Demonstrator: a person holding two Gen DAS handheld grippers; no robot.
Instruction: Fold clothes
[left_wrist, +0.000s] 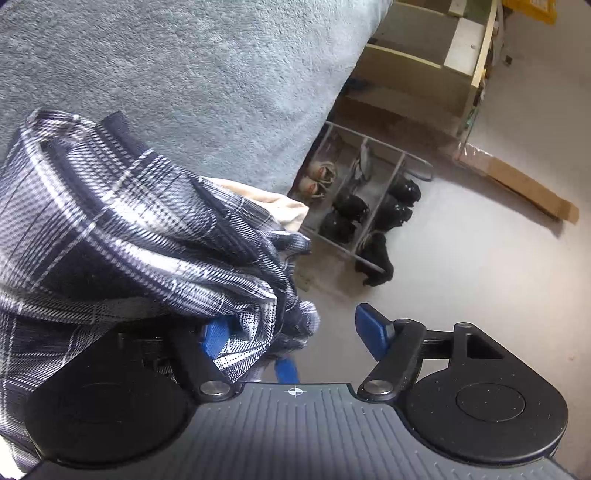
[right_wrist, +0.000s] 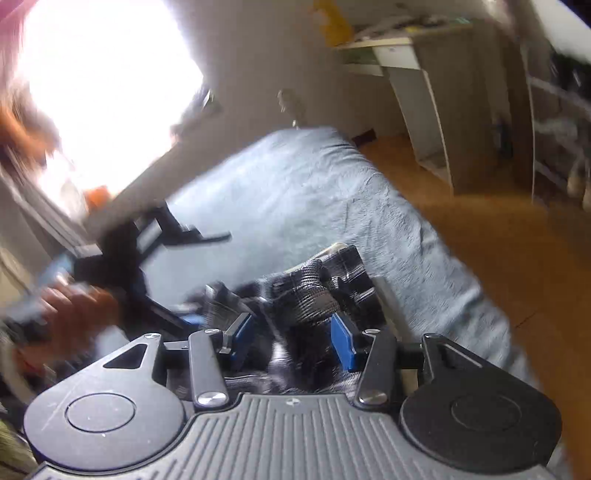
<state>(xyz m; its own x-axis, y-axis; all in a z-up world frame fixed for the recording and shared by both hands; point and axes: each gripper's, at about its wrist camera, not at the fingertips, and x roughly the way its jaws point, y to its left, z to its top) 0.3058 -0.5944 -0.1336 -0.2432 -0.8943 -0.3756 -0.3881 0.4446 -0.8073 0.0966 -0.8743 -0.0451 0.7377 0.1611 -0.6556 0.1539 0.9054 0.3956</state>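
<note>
the left gripper (left_wrist: 295, 332) has its fingers spread apart, and the plaid shirt (left_wrist: 110, 229) hangs over the finger at 9 o'clock without being pinched. the shirt is bunched up over the edge of the grey blanket (left_wrist: 192, 74). a shoe rack (left_wrist: 354, 206) sits on the floor at 1 o'clock. the right gripper (right_wrist: 291, 338) has the shirt (right_wrist: 317, 291) bunched between its blue pads (right_wrist: 341, 343); the picture is too blurry to tell if they squeeze it. a hand (right_wrist: 74, 314) is at 9 o'clock.
</note>
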